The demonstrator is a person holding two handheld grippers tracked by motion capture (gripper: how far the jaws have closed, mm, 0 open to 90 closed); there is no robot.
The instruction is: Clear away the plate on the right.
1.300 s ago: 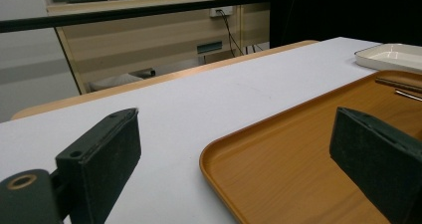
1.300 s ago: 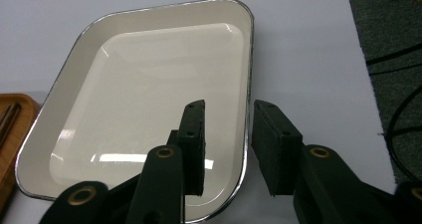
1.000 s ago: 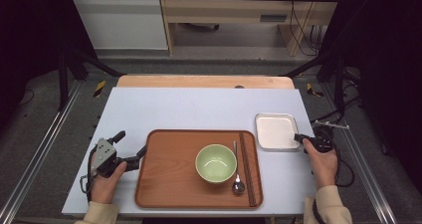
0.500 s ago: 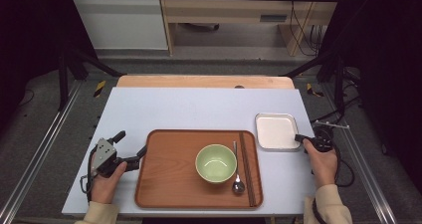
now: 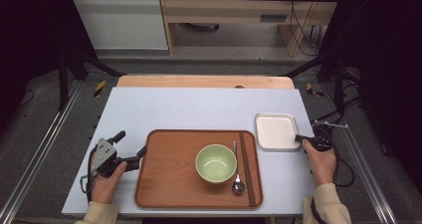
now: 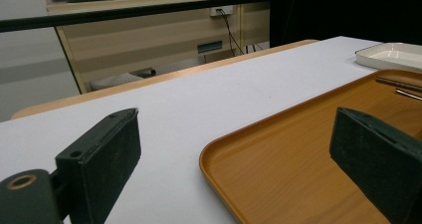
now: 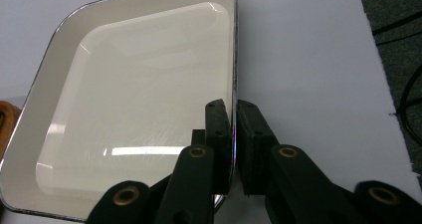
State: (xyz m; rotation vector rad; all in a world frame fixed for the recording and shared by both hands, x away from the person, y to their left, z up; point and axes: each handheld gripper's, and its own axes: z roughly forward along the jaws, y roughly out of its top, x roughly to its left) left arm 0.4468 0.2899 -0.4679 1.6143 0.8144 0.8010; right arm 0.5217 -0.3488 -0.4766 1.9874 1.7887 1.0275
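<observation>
White tabletop with a wood strip along its far edge, dark floor and rails around it. White square dish sits on the table at about 3 o'clock from the tray, just beside the tray's right rim, not on it. Right gripper has both jaws pressed together on the dish's right rim; in the right gripper view the thin rim runs straight between the two black pads, one jaw inside the dish, one outside on the table. Dish looks flat on the table, inside bare and glossy. Right hand comes in from 5 o'clock, cable trailing off the table edge. Left gripper is at 9 o'clock of the tray, jaws spread wide, holding nothing; in the left gripper view one pad is over bare table and the other pad over the tray's near corner, touch or hover cannot tell. Left hand grips it from 7 o'clock. Brown wooden tray lies at table front centre. Green bowl stands upright on the tray right of centre, metal spoon just beside it at 3 o'clock, dark chopsticks along the tray's right edge, beside the spoon.
</observation>
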